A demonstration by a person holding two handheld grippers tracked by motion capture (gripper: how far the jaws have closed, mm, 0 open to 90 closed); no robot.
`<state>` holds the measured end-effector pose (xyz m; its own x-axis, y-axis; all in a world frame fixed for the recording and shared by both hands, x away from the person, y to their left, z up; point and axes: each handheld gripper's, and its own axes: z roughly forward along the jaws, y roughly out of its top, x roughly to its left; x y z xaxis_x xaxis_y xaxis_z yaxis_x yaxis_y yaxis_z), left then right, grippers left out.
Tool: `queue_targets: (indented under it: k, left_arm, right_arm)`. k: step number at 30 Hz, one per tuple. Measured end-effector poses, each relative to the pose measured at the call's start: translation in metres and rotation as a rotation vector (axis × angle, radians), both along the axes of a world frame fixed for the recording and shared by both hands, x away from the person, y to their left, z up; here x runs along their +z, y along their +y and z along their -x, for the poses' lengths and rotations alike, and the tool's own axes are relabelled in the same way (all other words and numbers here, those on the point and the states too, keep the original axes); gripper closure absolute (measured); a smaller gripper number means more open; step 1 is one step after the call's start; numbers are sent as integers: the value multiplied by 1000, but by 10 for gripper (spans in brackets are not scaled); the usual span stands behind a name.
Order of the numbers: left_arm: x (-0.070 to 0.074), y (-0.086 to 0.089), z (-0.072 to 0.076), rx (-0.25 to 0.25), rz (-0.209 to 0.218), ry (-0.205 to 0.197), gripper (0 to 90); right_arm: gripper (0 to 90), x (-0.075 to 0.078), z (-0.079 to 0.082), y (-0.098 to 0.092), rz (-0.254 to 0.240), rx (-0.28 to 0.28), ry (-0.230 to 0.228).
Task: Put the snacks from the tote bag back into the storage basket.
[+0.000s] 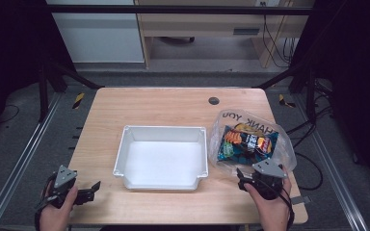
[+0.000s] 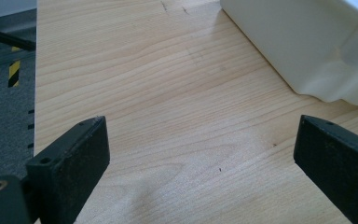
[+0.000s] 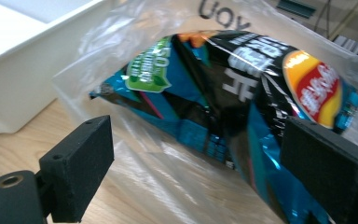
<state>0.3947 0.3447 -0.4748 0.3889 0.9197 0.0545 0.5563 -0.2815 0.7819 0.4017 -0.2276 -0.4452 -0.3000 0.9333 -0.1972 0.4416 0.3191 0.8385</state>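
The clear plastic bag point(image 1: 270, 126) printed "THANK YOU", holding a chip packet point(image 3: 242, 93) whose brand I can't quite read, lies right of the white bin point(image 1: 161, 156) before the right gripper's point(image 3: 205, 168) spread jaws; the left gripper point(image 2: 200, 163) gapes empty.

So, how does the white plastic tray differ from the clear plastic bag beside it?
The white plastic tray is rigid, opaque and has nothing in it; the clear plastic bag is soft, crumpled and see-through, holding a blue-black snack packet. The tray sits mid-table, the bag at its right. Both rest on the wooden table.
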Motion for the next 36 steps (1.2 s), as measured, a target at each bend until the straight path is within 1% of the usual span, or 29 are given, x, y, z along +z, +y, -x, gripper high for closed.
queue_targets:
  k: [3,6,11,12,14,16,18,19,22,23,25,26,28,30,31,32,33,34,36]
  left_arm:
    - [0,0,0,-5,-2,4,30]
    - [1,0,0,-3,4,-7,30]
    - [1,0,-1,-6,0,-2,30]
    - [1,0,-1,-7,0,-1,31]
    - [2,0,0,-7,1,-6,31]
    - [2,-1,0,-9,4,-7,31]
    - [2,-1,0,-7,3,-5,31]
    - [1,-1,0,-7,1,-3,31]
    - [2,-1,0,-8,3,-6,31]
    - [3,-1,0,-10,2,-9,31]
    - [4,0,0,-11,5,-11,31]
    - [4,0,0,-11,9,-14,31]
    - [5,-1,-1,-14,12,-16,31]
    - [5,-2,-1,-17,12,-14,31]
    - [5,-2,-1,-16,11,-14,31]
    - [5,-3,0,-17,10,-14,31]
    - [5,-3,0,-18,8,-12,31]
    - [5,-3,0,-16,10,-11,31]
    - [4,-2,0,-14,11,-10,31]
  right_arm:
    - [103,0,0,-3,-12,-16,10]
    - [103,0,0,-3,-13,-19,1]
    - [103,1,0,-5,-22,-20,-8]
    - [103,1,-2,-5,-25,-11,-6]
    - [97,2,-5,-7,-26,-3,10]
    - [87,7,-9,-9,-31,16,17]
    - [87,14,-13,-11,-26,30,19]
    - [88,21,-17,-12,-25,47,24]
    - [92,27,-21,-14,-17,64,25]
    - [102,34,-26,-18,-19,90,40]
    - [109,37,-29,-19,-19,101,43]
    - [111,41,-32,-22,-18,115,53]
    - [112,47,-39,-25,5,136,73]
    - [121,55,-44,-28,24,159,83]
    - [127,63,-49,-31,40,174,86]
    - [134,67,-52,-34,50,178,80]
    - [134,67,-52,-34,50,178,80]
    - [137,75,-56,-38,68,181,76]
    - [140,77,-57,-40,71,181,70]
